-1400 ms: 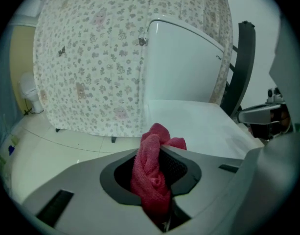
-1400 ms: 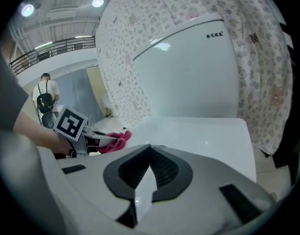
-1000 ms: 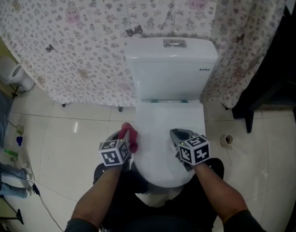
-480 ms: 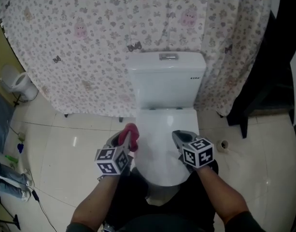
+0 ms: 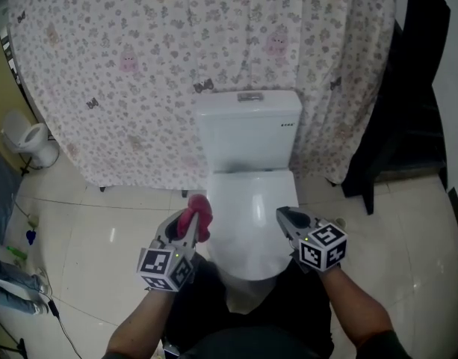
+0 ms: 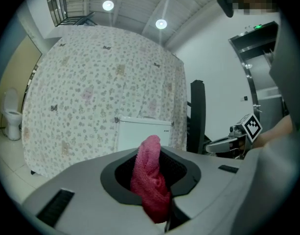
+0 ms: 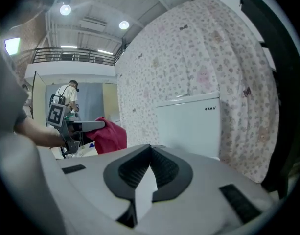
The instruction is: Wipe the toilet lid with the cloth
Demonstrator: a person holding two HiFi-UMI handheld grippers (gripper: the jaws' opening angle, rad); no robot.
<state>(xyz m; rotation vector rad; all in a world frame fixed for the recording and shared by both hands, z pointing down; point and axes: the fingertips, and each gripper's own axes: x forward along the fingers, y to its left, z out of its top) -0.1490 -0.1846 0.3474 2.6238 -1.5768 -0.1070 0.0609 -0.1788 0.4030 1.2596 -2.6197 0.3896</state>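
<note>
- A flowered curtain (image 5: pixel 124 73) was seen hung across behind the toilet.
- The white tank (image 5: pixel 247 129) was noted against it, with the closed toilet lid (image 5: pixel 249 223) in front.
- The right gripper (image 5: pixel 284 215) was held over the lid's right edge, jaws closed together on nothing.
- The left gripper (image 5: pixel 185 226) was held at the lid's left edge, jaws clamped on the cloth.
- The pink cloth (image 5: pixel 197 211) was seen bunched, standing up out of those jaws; contact with the lid could not be told.
</note>
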